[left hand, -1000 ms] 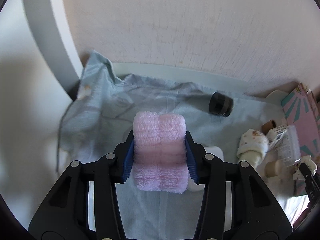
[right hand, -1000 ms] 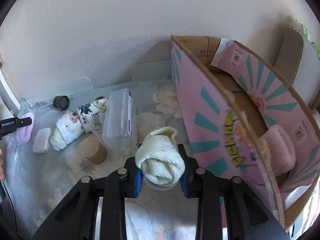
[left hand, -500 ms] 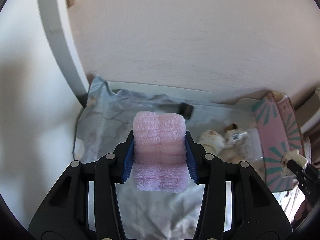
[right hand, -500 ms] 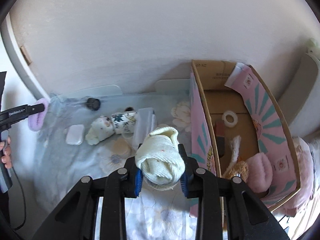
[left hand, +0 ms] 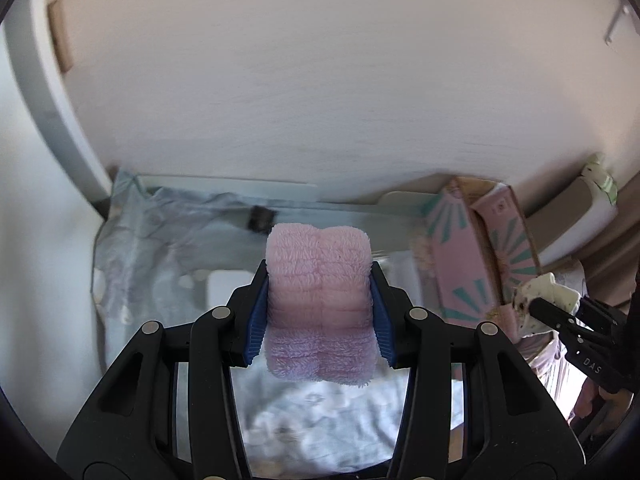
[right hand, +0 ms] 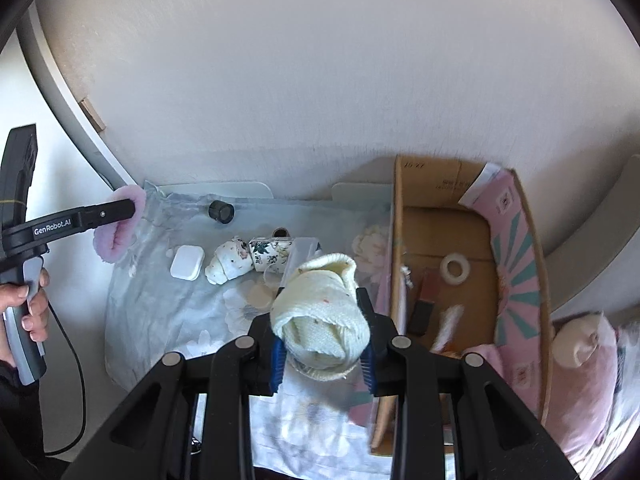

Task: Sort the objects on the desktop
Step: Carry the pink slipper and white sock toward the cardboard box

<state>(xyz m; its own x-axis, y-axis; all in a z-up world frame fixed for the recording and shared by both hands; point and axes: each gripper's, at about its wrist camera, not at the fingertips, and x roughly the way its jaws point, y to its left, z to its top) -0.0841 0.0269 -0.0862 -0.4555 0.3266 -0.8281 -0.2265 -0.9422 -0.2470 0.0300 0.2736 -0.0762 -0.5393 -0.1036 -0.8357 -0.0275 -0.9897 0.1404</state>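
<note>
Carrying step, I judge — both claws are loaded and raised above the desk. The right claw (right hand: pixel 322 354) is clamped on a rolled cream knitted sock (right hand: pixel 320 320); the pink-and-teal cardboard box (right hand: pixel 516 264) lies just to its right, so next comes a rightward swing and release. The left claw (left hand: pixel 319 316) grips a fluffy pink folded cloth (left hand: pixel 319 304) — plush, ribbed, squeezed.

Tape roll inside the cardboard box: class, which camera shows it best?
The right wrist view: the tape roll lies in plain sight on the cardboard box floor. The left wrist view shows only the box's outside.
</note>
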